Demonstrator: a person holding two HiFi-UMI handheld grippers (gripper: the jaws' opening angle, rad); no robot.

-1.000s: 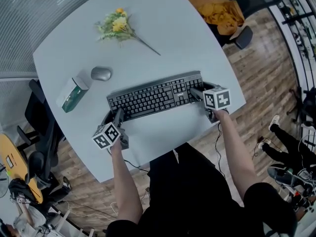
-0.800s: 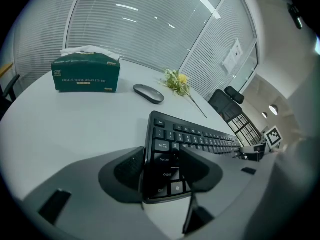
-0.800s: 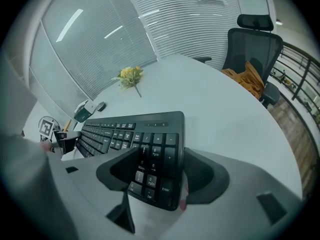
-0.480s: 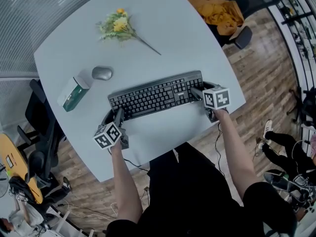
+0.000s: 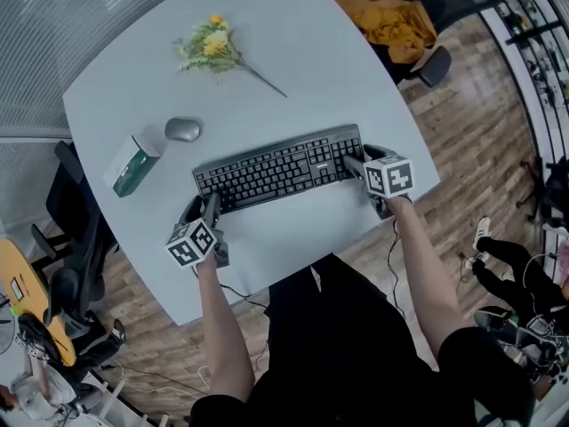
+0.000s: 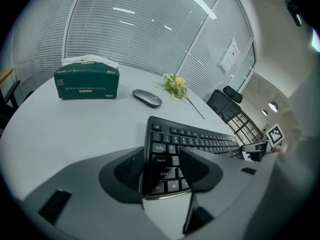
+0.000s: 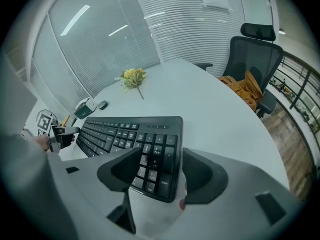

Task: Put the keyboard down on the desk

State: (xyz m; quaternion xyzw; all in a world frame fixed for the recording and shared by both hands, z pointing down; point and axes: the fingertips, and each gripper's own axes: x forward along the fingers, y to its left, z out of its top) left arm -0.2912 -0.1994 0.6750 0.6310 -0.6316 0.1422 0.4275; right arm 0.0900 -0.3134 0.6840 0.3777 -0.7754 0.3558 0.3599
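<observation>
Keyboard (image 5: 280, 169) lies flat on desk (image 5: 293, 60). Left gripper (image 6: 162, 154) is at keyboard's left end, jaws spread, that end between them, not clamped. Right gripper (image 7: 161, 153) is at keyboard's right end. Its jaws have just been closing slightly but stand apart, with a gap beside the corner.

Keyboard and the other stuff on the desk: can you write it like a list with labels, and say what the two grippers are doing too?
keyboard: black, looks to lie flat on the near part of the desk
left gripper: fingers apart, keyboard's left end between them
right gripper: fingers apart, have just been closing a little, keyboard's right end between them
mouse: grey, just beyond the keyboard's left part
tissue box: green, left of the mouse
flowers: yellow bunch, lying at the far side
</observation>
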